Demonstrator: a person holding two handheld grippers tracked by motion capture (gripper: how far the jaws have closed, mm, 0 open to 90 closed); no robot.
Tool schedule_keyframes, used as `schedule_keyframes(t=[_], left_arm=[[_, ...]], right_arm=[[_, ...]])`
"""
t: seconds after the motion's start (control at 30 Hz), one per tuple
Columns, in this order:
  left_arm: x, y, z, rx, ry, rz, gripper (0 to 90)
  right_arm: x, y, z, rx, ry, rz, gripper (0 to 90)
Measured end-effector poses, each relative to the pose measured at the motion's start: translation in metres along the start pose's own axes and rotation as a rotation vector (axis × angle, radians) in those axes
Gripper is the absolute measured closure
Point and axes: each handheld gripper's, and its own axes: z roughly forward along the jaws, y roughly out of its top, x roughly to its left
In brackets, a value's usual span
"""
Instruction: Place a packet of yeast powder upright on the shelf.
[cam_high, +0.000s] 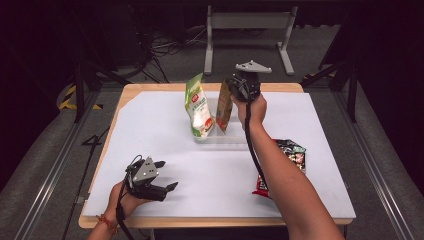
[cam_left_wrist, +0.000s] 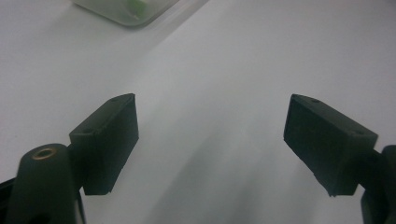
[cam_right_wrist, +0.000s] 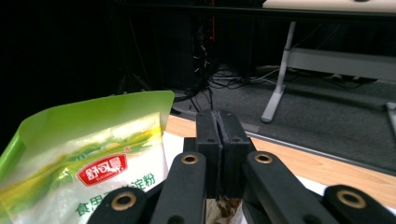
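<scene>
A green and white pouch (cam_high: 199, 106) stands upright in a clear tray (cam_high: 227, 139) at the middle of the white mat. Beside it on the right, a brown pouch (cam_high: 223, 107) stands in the same tray, with my right gripper (cam_high: 231, 86) shut on its top edge. In the right gripper view the jaws (cam_right_wrist: 218, 116) are pressed together, a scrap of the brown pouch (cam_right_wrist: 225, 208) shows below them, and the green pouch (cam_right_wrist: 88, 168) is close on the left. My left gripper (cam_high: 167, 175) hovers open near the table's front left, over bare mat (cam_left_wrist: 210, 121).
A dark and red snack packet (cam_high: 291, 152) lies flat on the mat at the right, partly under the right forearm. A corner of the clear tray (cam_left_wrist: 126, 11) shows far off in the left gripper view. Wooden table edges (cam_high: 210, 221) frame the mat.
</scene>
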Motion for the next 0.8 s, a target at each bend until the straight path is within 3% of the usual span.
schedule_keyframes(t=[0.17,0.23,0.27,0.33,0.63,0.8], left_arm=[[-0.001,0.0,0.0,0.003,-0.003,0.001,18.5],[-0.001,0.0,0.001,0.003,-0.004,0.001,18.4],[-0.001,0.0,0.001,0.006,-0.003,0.0,18.4],[-0.002,0.0,0.002,0.008,-0.003,-0.001,18.3],[-0.002,0.0,0.002,0.01,0.001,-0.001,18.1],[0.001,0.0,0.001,-0.001,0.001,-0.011,17.5]], right_arm=[[0.001,-0.008,-0.008,0.004,0.047,0.005,85.8],[0.003,-0.014,-0.011,0.014,0.076,-0.02,81.7],[0.004,-0.018,-0.013,0.022,0.105,-0.022,74.5],[0.006,-0.022,-0.016,0.024,0.124,-0.038,72.5],[0.005,-0.029,-0.034,0.029,0.184,-0.109,64.8],[0.005,-0.03,-0.043,0.025,0.189,-0.157,59.2]])
